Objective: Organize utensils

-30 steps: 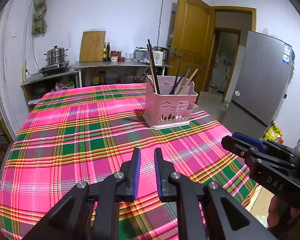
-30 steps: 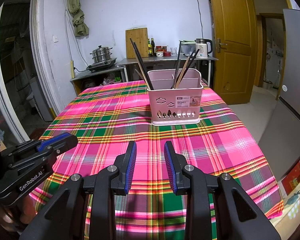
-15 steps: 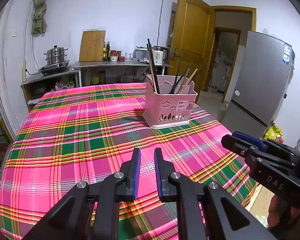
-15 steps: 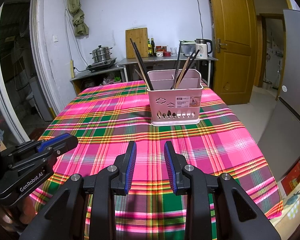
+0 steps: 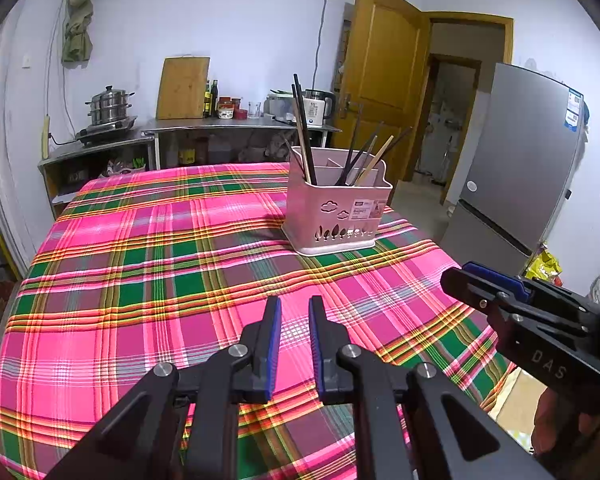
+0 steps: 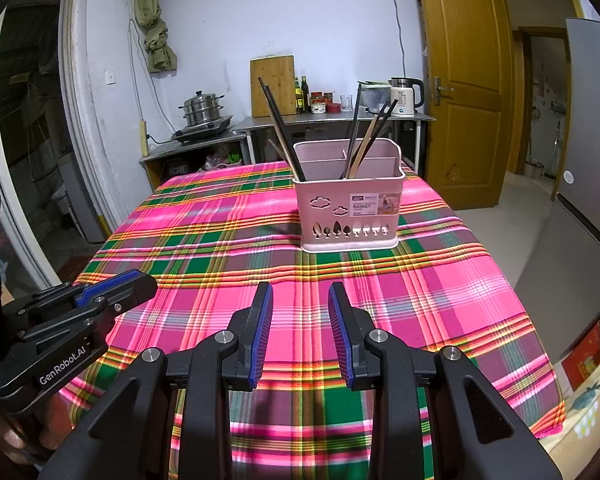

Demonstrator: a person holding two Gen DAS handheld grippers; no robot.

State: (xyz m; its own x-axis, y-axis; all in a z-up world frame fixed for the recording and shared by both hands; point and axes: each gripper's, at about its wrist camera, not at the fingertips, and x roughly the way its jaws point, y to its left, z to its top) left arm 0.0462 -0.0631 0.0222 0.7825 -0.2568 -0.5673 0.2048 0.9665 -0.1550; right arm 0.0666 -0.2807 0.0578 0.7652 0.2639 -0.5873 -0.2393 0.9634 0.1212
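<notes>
Left wrist view: the left tool (image 5: pixel 294 312) hovers over the near edge of the desk (image 5: pixel 140 272), its jaws a narrow gap apart and pinching nothing. The right tool (image 6: pixel 299 298) hangs beside it, near the same edge, jaws spread wider and bare. The pink basket (image 6: pixel 350 204) stands upright toward the far right part of the desk, well apart from both tools. Chopsticks (image 6: pixel 282 130) lean in its compartments, dark ones at its left end, mixed ones further right.
</notes>
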